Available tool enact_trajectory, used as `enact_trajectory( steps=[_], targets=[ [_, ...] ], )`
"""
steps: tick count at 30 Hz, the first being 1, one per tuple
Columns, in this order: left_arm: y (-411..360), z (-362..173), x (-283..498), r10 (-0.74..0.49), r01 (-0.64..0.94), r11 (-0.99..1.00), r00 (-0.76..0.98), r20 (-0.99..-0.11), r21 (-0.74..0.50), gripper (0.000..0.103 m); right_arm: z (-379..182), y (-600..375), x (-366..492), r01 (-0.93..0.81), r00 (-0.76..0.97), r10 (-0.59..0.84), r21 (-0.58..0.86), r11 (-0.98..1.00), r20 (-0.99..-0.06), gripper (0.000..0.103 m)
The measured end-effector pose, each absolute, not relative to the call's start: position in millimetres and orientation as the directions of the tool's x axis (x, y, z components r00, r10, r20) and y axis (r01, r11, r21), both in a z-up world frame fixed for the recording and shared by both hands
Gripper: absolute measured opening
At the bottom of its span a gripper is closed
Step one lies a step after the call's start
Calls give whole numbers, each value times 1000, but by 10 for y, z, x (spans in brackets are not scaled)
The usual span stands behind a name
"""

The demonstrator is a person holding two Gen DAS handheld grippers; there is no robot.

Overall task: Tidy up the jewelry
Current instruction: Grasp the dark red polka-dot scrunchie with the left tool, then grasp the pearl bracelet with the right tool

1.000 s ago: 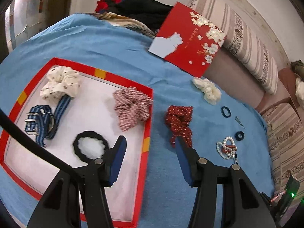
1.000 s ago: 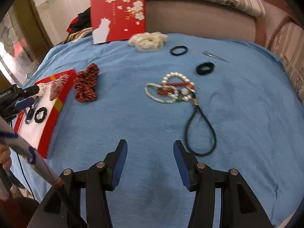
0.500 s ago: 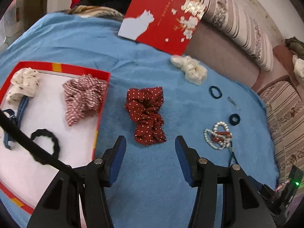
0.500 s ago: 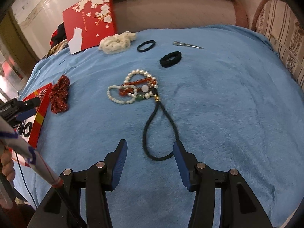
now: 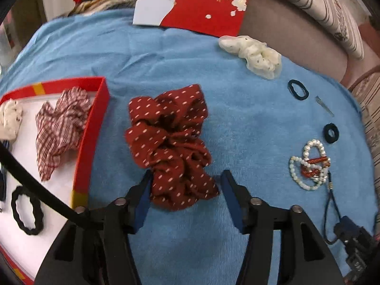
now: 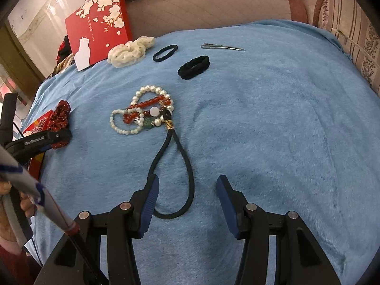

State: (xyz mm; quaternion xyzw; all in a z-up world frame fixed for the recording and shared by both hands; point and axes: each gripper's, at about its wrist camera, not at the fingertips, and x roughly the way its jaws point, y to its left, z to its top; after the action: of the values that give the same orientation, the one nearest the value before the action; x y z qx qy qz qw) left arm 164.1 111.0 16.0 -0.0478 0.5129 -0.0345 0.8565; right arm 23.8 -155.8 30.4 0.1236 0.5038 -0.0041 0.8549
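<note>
A dark red dotted scrunchie (image 5: 168, 140) lies on the blue blanket just right of the red-rimmed tray (image 5: 90, 128). My left gripper (image 5: 187, 190) hangs over its near end, jaws opening, with the fabric between the fingers but not squeezed. The tray holds a checked scrunchie (image 5: 59, 123), a white scrunchie (image 5: 9, 118) and a wavy black hair tie (image 5: 27, 211). My right gripper (image 6: 187, 190) stands open over the near end of a black cord loop (image 6: 182, 166), which is tied to a heap of pearl and red bead bracelets (image 6: 142, 111).
Farther back on the blanket lie a cream scrunchie (image 6: 129, 52), a thin black hair tie (image 6: 165, 52), a thick black one (image 6: 194, 67) and a metal hair clip (image 6: 222, 47). A red box lid (image 5: 197, 0) leans against the striped sofa. A hand (image 6: 26, 204) shows at lower left.
My left gripper swung right from above the tray and came down over the red scrunchie, jaws spreading wider. My right gripper advanced until the cord loop lay between its fingers.
</note>
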Motion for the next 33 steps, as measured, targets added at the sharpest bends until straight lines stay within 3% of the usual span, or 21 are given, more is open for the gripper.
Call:
enact_trajectory(
  steps=[5, 12, 13, 14, 16, 21, 25, 28, 30, 32, 33],
  targets=[
    [1036, 149, 1669, -88, 28, 996, 486, -869, -85, 63, 319, -1573, 322, 119, 510, 116, 203, 972, -852, 55],
    [1090, 151, 1714, -121, 5, 991, 494, -861, -136, 63, 495, -1363, 601, 24, 551, 147, 191, 981, -822, 55],
    [1087, 152, 1720, -119, 3, 991, 496, -860, -135, 56, 517, -1324, 644, 5, 555, 162, 198, 980, -816, 55],
    [1086, 156, 1720, -109, 2, 992, 501, -859, -124, 37, 539, -1266, 692, -18, 557, 180, 205, 979, -811, 55],
    [1058, 157, 1736, -91, 19, 995, 501, -861, -94, 19, 562, -1121, 787, -73, 552, 219, 215, 974, -805, 51],
    [1077, 156, 1758, -122, 16, 991, 496, -860, -131, 18, 481, -747, 965, -197, 496, 323, 258, 946, -806, 49],
    [1077, 143, 1765, -133, 23, 990, 494, -859, -140, 18, 255, -558, 1135, -211, 458, 302, 228, 951, -836, 48],
    [1079, 139, 1773, -138, 24, 989, 494, -858, -145, 18, 129, -574, 1249, -175, 445, 293, 239, 955, -846, 39],
    [1069, 142, 1774, -131, 26, 990, 497, -858, -136, 18, 113, -607, 1291, -155, 453, 291, 248, 956, -843, 27],
    [1051, 168, 1760, -135, 38, 990, 508, -851, -134, 8, 104, -648, 1339, -130, 447, 286, 255, 958, -848, 16],
    [1045, 199, 1742, -143, 43, 989, 519, -843, -141, 8, 111, -669, 1344, -123, 443, 292, 265, 956, -848, 10]
  ],
)
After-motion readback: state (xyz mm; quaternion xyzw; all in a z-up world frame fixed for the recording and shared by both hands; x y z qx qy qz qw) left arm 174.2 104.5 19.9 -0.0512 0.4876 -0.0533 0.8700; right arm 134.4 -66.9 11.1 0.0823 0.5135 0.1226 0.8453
